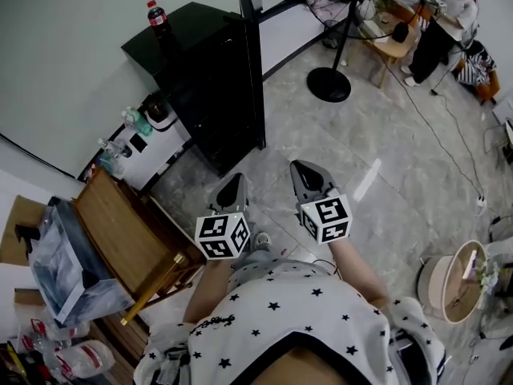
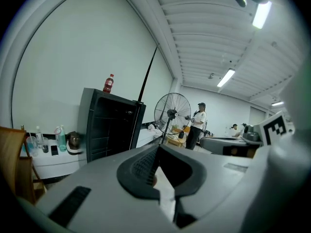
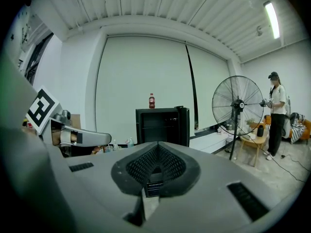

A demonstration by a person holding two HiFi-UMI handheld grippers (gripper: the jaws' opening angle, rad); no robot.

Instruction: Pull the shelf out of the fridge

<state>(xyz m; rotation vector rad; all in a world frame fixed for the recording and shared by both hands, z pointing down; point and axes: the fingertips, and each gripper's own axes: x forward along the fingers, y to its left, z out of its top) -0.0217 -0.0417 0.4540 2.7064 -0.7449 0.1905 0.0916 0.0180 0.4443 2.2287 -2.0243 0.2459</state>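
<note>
Fridge (image 1: 200,79) open; left claw (image 1: 237,178), right claw (image 1: 299,167) near, not touching.

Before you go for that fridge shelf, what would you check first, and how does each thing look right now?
1. Fridge door open: ok.
2. Shelf seen inside the fridge, not pulled out: ok.
3. Close enough to reach: not ok, both grippers are well short of the fridge.
4. Left gripper ready to grasp: not ok, fingers together, empty.
5. Right gripper ready to grasp: not ok, fingers together, empty.
6. Bottle on top of the fridge, upright: ok.
</note>
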